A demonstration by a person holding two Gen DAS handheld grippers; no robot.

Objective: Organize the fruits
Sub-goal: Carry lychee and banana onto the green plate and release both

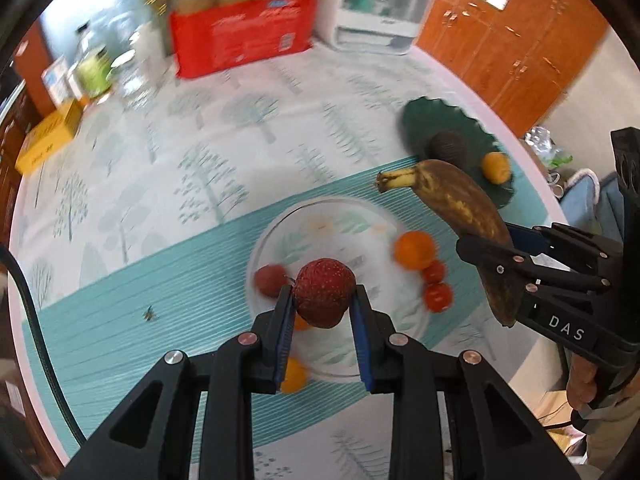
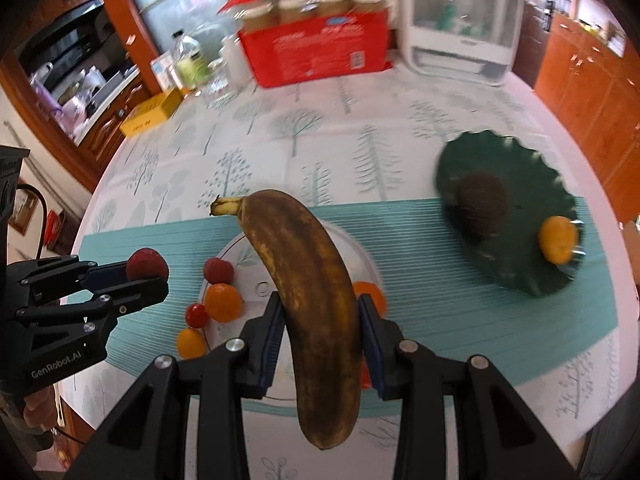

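My left gripper point(image 1: 322, 300) is shut on a dark red strawberry point(image 1: 323, 292) above the white leaf-patterned plate point(image 1: 336, 220). In the right wrist view that left gripper point(image 2: 154, 276) holds the strawberry point(image 2: 146, 264) at the left. My right gripper point(image 2: 320, 312) is shut on a brown overripe banana point(image 2: 316, 300), lifted over the white plate point(image 2: 360, 258). The left wrist view shows the banana point(image 1: 468, 216) in the right gripper point(image 1: 492, 256). On and around the plate lie another strawberry point(image 1: 270, 279), an orange point(image 1: 415, 249), cherry tomatoes point(image 1: 438, 296) and small yellow fruits point(image 1: 294, 376). A dark green scalloped plate point(image 2: 520, 176) holds an avocado point(image 2: 482, 210) and a yellow-orange fruit point(image 2: 558, 239).
A round table with a tree-print cloth point(image 2: 304, 128) and teal mat point(image 2: 420, 240). At the back stand a red carton of jars point(image 2: 316, 48), a white appliance point(image 2: 460, 28), bottles point(image 2: 192, 60) and a yellow box point(image 2: 150, 114). Wooden cabinets point(image 1: 516, 48) stand at the right.
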